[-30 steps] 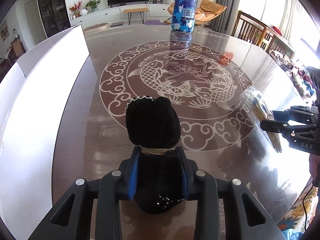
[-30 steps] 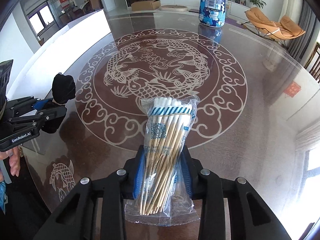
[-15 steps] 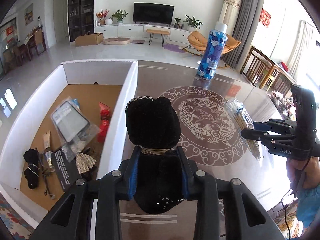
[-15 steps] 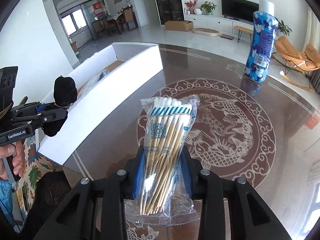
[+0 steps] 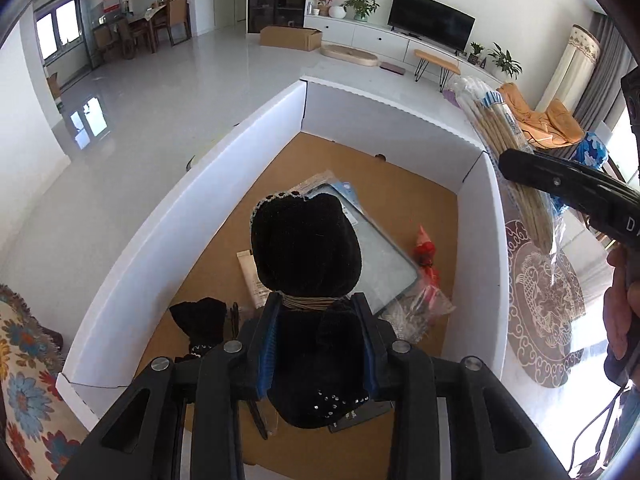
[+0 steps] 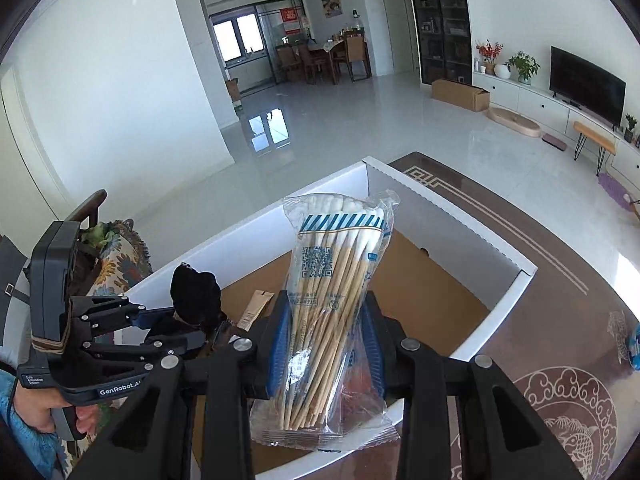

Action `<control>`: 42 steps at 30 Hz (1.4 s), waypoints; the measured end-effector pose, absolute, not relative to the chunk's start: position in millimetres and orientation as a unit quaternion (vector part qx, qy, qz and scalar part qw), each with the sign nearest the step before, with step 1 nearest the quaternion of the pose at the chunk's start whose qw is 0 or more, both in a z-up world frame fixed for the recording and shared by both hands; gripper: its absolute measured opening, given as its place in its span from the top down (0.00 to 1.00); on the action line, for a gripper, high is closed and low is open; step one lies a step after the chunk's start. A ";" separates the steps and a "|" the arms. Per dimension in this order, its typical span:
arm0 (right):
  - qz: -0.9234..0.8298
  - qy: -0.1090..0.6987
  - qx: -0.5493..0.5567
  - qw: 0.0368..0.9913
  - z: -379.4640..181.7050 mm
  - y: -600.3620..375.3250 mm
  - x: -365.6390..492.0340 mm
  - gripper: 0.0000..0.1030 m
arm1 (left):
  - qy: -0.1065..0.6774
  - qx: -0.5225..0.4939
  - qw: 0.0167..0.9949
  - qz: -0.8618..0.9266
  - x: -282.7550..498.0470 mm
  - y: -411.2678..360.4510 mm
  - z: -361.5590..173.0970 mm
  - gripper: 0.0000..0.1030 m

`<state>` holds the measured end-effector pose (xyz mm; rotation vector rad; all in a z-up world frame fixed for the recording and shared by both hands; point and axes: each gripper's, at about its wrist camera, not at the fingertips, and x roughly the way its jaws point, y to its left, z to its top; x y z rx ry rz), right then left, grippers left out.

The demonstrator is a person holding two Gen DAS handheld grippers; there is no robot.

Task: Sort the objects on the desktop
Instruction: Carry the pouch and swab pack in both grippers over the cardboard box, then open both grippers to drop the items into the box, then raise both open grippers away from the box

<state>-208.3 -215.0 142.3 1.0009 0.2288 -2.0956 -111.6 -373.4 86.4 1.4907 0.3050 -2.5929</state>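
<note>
My left gripper [image 5: 316, 344] is shut on a black velvet pouch [image 5: 306, 256] tied with a cord, held above the inside of a white-walled cardboard box [image 5: 168, 224]. The pouch also shows in the right wrist view [image 6: 196, 294]. My right gripper [image 6: 326, 344] is shut on a clear packet of long cotton swabs [image 6: 332, 292], held over the box's near wall [image 6: 492, 312]. In the left wrist view the packet [image 5: 500, 136] and the right gripper hang over the box's right wall.
Inside the box lie a bagged tablet-like screen [image 5: 380, 256], a red packet [image 5: 426, 256], another black pouch [image 5: 200, 320] and a paper sleeve [image 5: 250, 272]. The brown table with a fish motif [image 5: 540, 300] lies right of the box. A floral-cushioned chair [image 5: 24, 380] stands at left.
Both grippers have swung left from above the table's fish motif to above the box, each still holding its object.
</note>
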 end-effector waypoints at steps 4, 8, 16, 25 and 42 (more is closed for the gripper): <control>-0.812 0.132 0.431 0.370 96.2 -251.5 -242.6 0.67 | 0.111 0.520 0.071 -0.844 -134.5 -383.4 57.2 0.67; -0.801 0.164 0.448 0.361 60.4 -269.3 -259.7 0.66 | 0.117 0.536 0.077 -0.832 -145.2 -387.5 38.9 0.67; -0.813 0.166 0.432 0.353 56.8 -268.9 -267.9 0.04 | 0.131 0.533 0.125 -0.826 -141.0 -390.7 32.0 0.31; -0.837 0.149 0.403 0.340 113.9 -207.2 -217.6 0.01 | 0.114 0.456 0.178 -0.864 -86.1 -356.8 84.3 0.21; -0.833 0.175 0.378 0.364 108.7 -157.7 -115.4 0.00 | 0.060 0.363 0.291 -0.883 20.3 -281.4 153.7 0.00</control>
